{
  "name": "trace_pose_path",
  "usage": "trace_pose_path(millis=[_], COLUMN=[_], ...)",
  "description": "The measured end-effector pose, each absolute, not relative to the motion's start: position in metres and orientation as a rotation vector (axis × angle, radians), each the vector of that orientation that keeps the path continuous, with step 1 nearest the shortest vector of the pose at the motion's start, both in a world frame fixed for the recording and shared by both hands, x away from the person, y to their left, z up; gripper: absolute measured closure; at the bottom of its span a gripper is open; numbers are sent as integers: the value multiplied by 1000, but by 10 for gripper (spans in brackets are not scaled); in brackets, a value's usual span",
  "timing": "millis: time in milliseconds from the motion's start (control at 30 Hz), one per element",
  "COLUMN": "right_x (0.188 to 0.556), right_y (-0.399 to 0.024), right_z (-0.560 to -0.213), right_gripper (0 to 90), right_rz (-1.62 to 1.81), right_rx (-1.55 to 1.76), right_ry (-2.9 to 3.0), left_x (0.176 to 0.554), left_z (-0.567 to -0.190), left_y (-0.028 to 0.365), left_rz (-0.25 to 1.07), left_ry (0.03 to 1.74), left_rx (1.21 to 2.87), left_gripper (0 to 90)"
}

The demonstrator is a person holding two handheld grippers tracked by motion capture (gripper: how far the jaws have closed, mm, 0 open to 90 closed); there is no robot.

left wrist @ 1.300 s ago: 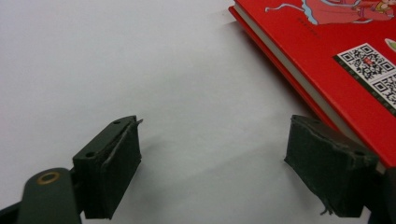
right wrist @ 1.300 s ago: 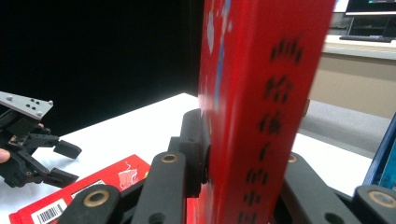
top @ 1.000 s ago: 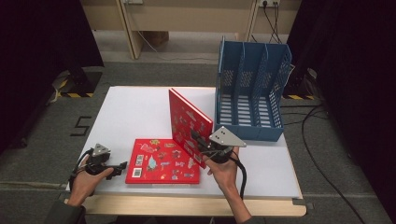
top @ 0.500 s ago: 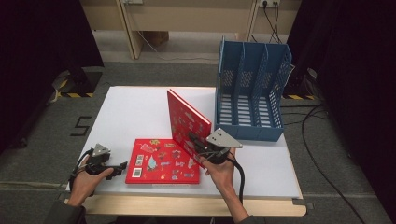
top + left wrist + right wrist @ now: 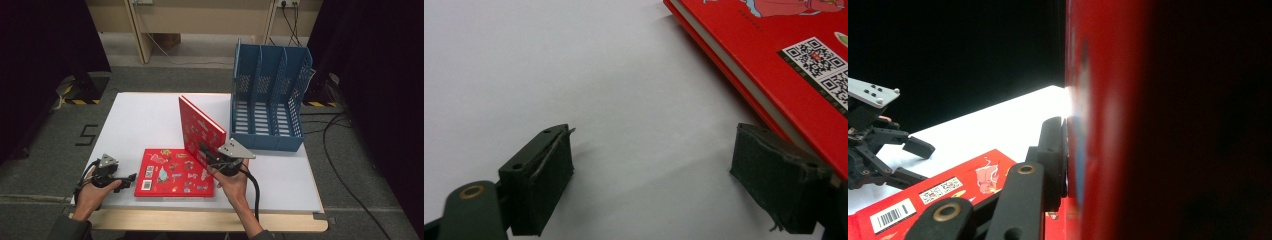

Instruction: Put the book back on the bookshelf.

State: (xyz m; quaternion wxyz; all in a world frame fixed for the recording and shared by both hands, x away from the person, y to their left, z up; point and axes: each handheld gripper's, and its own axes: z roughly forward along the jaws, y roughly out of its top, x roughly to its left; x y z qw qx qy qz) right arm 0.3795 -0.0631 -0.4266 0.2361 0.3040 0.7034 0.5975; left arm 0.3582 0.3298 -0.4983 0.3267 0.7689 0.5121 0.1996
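Since the earlier frames almost nothing has shifted: the upright red book point(image 5: 200, 132) stands in the same spot at the centre of the high view, perhaps leaning slightly more to the left. The right gripper point(image 5: 216, 159) clamps its lower near corner, one pad point(image 5: 1054, 150) pressed flat against the cover. The left gripper point(image 5: 131, 178) rests at the lower left on the white table point(image 5: 140, 120), its jaws wide and holding nothing, just beside the flat red book point(image 5: 174, 172). The blue file rack point(image 5: 267, 97) waits at the upper right. Held only by one corner, the book could pivot or slip and topple onto the flat one.
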Motion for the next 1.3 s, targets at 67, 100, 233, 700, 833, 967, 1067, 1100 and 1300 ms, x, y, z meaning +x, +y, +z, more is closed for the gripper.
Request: trace_pose_path(millis=[67,100,233,700,833,967,1067,1100,1300], right_x=[380,380,380,381,380,380,380,380,380], right_y=[-62,-62,-61,-61,-60,-59,-59,-60,-69], right_z=[-427,-427,-428,-435,-434,-431,-430,-430,-423], right_gripper=[730,730,730,764,781,788,790,791,793], right_rz=[1640,1645,1635,1637,1638,1626,1634,1637,1655], right_rx=[834,824,811,820,805,800,803,807,835], right_ry=[1935,1925,1915,1924,1920,1936,1933,1931,1917], left_x=[358,359,358,358,358,358,358,358,358], left_z=[-498,-498,-499,-499,-499,-498,-498,-498,-498], left_y=[330,330,330,330,329,329,329,329,329], left_rz=[522,522,521,521,522,520,520,519,518], left_ry=[1341,1341,1342,1340,1339,1337,1333,1333,1335], left_rx=[2014,2014,2012,2013,2012,2015,2019,2018,2016], left_gripper=[156,155,155,153,154,154,155,155,154])
